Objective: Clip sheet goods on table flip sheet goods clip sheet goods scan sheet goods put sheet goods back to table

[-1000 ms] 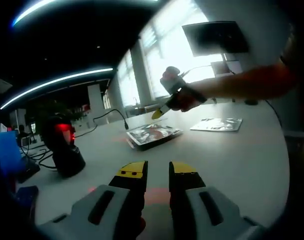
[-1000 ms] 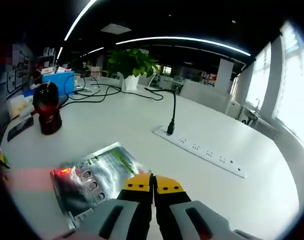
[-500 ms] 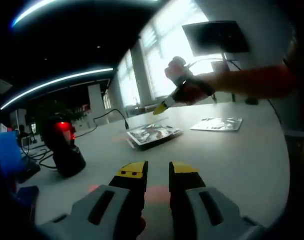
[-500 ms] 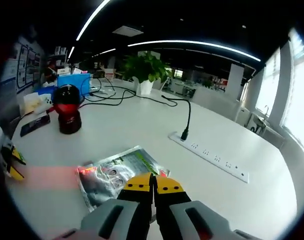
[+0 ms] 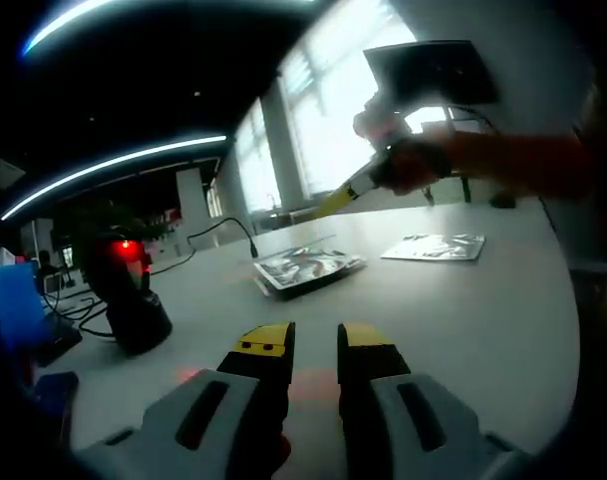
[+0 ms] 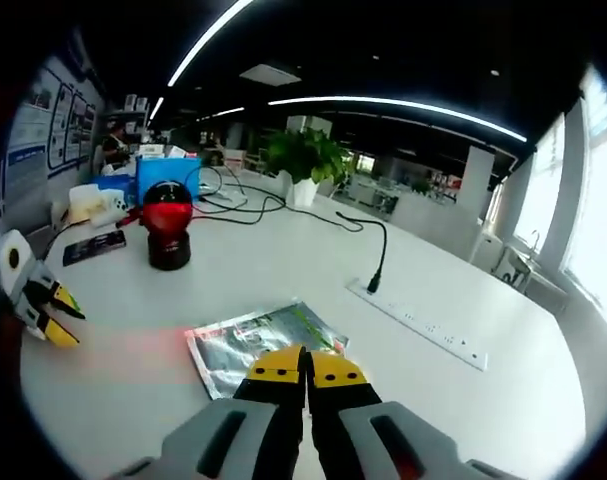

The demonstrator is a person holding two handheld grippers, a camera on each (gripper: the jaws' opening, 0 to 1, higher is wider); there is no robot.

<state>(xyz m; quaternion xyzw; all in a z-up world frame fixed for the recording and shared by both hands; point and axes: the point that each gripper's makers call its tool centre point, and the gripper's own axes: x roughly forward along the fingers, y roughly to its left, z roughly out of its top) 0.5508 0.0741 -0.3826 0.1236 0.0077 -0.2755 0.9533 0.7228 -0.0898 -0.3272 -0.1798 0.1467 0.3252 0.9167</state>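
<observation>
While my right claw (image 6: 305, 362) hung above the table (image 6: 463, 420) with its yellow tips pressed together on nothing, the stack of sheet goods (image 6: 266, 338) lay flat just beyond those tips, low in the middle of the right gripper view. A red wash from the scanner (image 6: 168, 223), which stood in the left middle of that frame, fell across the table beside the packets' near corner. In the left gripper view my left claw (image 5: 316, 344) sat low at the bottom centre, its tips a little apart and empty, with the same stack (image 5: 308, 269) at mid-frame, a second flat packet (image 5: 434, 247) to its right, and the scanner (image 5: 131, 297) at the left. My other claw (image 5: 361, 184) showed in the upper right of that view, lifted clear of the stack. I judged that I was between steps: nothing was clipped, and the packets rested on the table. The next move, as I read it, called for opening my right claw, lowering it to the stack's edge and pinching a single sheet without dragging the others.
</observation>
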